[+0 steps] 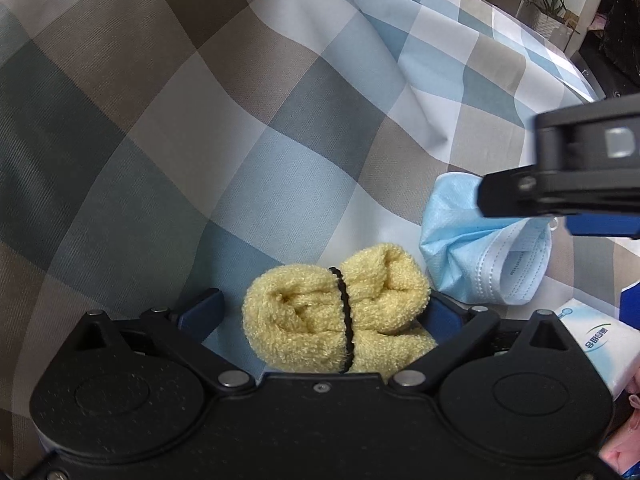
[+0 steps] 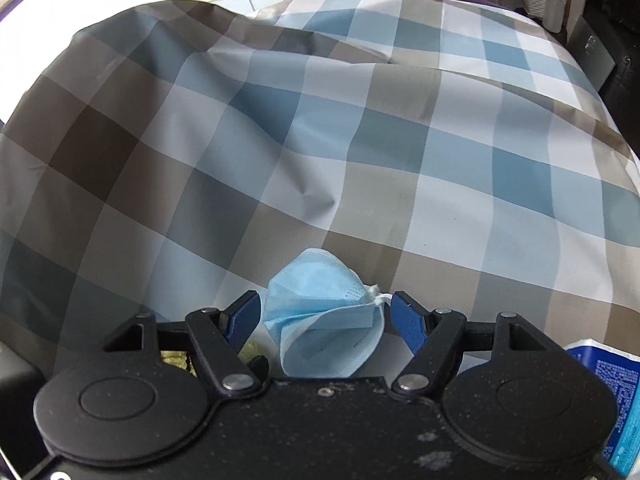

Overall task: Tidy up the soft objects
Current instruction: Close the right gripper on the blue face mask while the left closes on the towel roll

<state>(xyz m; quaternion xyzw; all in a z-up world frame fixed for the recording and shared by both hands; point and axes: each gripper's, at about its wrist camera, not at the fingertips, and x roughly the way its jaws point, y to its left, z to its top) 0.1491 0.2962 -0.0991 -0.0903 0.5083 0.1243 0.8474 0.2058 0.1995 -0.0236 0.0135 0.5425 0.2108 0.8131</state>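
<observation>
Left gripper (image 1: 328, 308) straddles the towel (image 1: 336, 312), a yellow roll cinched by a black band (image 1: 345, 316). Its jaws stand wide: the right blue pad touches the roll's side, the left pad is clear of it, so it counts as not clamped. The band likely keeps the roll from unrolling, so it should lift as one lump.

Just right of the towel lies the mask (image 1: 480, 256), crumpled, light blue, on the checked bedspread (image 1: 200, 120). Right gripper (image 2: 320, 320) sits over it with jaws about half wide, gaps on both sides, pads not pressing; nothing held. Probably lining up to pinch it.

Far right, at the near edge of the bedspread, a tissue pack (image 1: 596, 344) is partly cut off by the frame.

No bin, box or basket shows in either view, so where the soft things go can't be told.
</observation>
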